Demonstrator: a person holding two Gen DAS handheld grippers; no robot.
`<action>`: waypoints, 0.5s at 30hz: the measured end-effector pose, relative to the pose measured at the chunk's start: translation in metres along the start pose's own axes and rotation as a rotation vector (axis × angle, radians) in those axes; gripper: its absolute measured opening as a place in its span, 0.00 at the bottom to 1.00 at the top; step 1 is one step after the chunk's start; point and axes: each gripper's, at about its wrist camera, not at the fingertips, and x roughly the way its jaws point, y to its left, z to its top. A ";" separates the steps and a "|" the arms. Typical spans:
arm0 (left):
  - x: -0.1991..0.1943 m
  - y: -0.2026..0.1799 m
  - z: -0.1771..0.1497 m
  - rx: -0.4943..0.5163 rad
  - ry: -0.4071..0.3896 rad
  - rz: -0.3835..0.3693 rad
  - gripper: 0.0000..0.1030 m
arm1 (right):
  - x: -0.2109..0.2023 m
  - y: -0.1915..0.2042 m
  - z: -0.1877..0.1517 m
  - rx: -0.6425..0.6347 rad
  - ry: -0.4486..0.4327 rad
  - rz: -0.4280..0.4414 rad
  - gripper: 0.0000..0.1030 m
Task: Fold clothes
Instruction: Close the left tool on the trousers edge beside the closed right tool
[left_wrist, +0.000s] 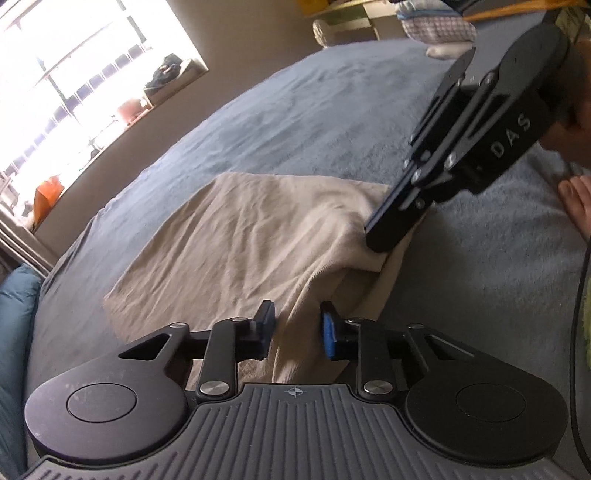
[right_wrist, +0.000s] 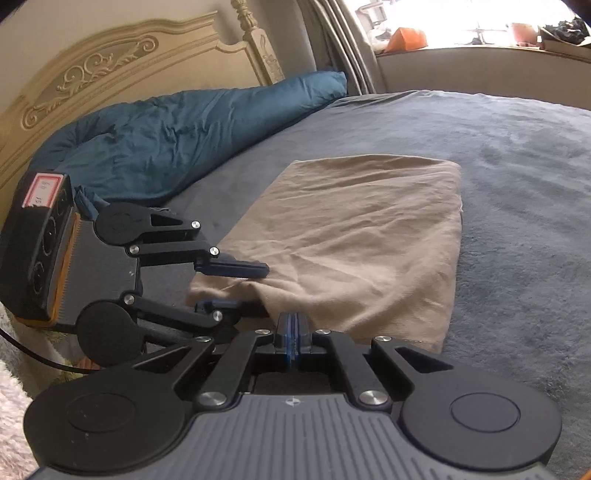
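Note:
A beige garment (left_wrist: 240, 240) (right_wrist: 351, 229) lies folded into a rough rectangle on the grey bedcover (left_wrist: 314, 110). My left gripper (left_wrist: 299, 328) sits at its near edge, blue pads pressing a bunched ridge of the fabric from both sides. In the right wrist view the left gripper (right_wrist: 255, 290) has one finger on top of the cloth's corner and the other beneath it. My right gripper (right_wrist: 291, 321) is shut on the neighbouring corner of the same edge. In the left wrist view the right gripper (left_wrist: 376, 242) holds that corner slightly raised.
A blue duvet (right_wrist: 166, 147) is heaped against the carved cream headboard (right_wrist: 92, 74). A windowsill (left_wrist: 155, 88) with small items runs along the far wall. Folded laundry (left_wrist: 436, 26) sits beyond the bed. A person's hand (left_wrist: 576, 199) and a black cable (left_wrist: 580, 295) are at the right.

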 end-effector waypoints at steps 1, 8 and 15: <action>-0.002 0.000 0.000 -0.004 -0.009 0.007 0.20 | 0.001 0.000 0.000 0.002 0.000 0.004 0.01; -0.008 0.003 0.003 -0.047 -0.044 0.023 0.11 | 0.021 0.005 -0.002 0.001 0.020 -0.054 0.01; -0.012 0.002 0.001 -0.068 -0.060 0.008 0.06 | 0.029 -0.001 -0.006 0.136 -0.044 -0.098 0.00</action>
